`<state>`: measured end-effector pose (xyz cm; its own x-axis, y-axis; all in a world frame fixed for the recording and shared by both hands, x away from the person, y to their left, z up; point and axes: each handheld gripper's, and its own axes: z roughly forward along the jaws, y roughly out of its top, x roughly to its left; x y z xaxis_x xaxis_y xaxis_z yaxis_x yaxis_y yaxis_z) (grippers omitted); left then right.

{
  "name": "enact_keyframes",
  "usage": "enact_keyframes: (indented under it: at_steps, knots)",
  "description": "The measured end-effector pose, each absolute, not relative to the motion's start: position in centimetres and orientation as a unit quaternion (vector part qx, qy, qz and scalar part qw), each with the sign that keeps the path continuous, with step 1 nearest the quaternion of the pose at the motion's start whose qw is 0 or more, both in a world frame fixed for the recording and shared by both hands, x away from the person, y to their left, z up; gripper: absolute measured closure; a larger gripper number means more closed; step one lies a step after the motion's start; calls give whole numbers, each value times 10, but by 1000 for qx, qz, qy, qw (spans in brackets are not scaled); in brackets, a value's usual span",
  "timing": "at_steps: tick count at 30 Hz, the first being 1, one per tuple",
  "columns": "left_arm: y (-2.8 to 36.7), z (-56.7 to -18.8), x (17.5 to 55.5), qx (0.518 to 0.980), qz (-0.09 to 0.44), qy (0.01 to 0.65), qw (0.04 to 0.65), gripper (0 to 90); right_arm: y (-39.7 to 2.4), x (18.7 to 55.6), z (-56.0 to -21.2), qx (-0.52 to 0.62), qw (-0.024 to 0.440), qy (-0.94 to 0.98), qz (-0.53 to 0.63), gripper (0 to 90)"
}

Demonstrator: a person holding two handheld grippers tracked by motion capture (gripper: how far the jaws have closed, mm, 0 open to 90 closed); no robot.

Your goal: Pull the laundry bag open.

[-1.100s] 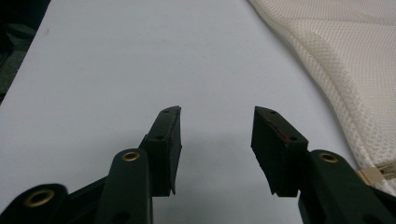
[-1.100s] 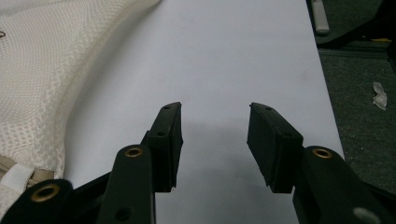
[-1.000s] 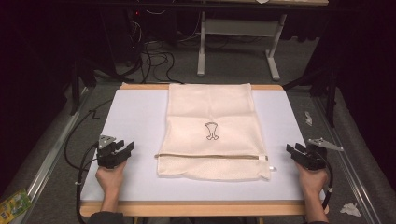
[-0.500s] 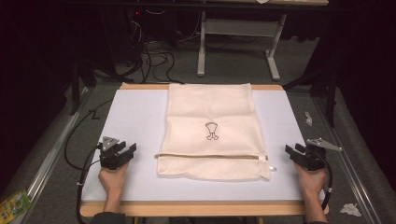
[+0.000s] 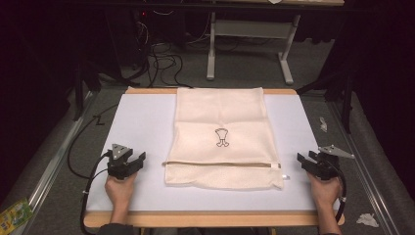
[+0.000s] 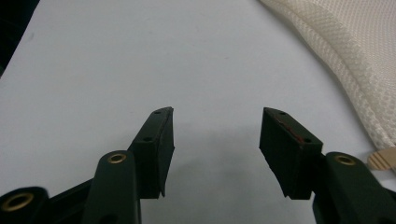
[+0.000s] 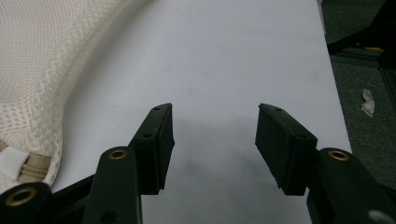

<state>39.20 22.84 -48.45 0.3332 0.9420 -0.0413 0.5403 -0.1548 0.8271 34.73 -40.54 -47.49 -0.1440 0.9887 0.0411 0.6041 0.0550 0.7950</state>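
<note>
now both hand-held grippers are flanking the mesh bag, jaws spread

currently the left hand-held gripper [image 5: 137, 161] is resting on the white tabletop [image 5: 142, 122] near the front edge, its jaws having just been opening and now standing wide with nothing but bare surface between them. the cream mesh bag [image 5: 222, 137] is lying to its right, near but apart; in the left gripper view the bag's netted edge [image 6: 355, 56] is running along the right side, clear of the jaws. the bag is lying flat in the middle of the tabletop, its long axis running away from the person, with its zipper [image 5: 220, 164] crossing it near the front end. further right, the right hand-held gripper [image 5: 304, 160] is sitting just beside the bag's front right corner, jaws also having just been opening, wide and empty. judging from this, the right one is the nearer of the two, closest to the zipper's end, and each would need to travel inward toward the bag's front corners.
</note>
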Motion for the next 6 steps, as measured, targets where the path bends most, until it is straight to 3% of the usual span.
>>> enact_keyframes:
  at_steps: [6]
  knots:
    - [229,-484,392,716,253,518,393,440,-406,348,-475,592,275,672,350,464]
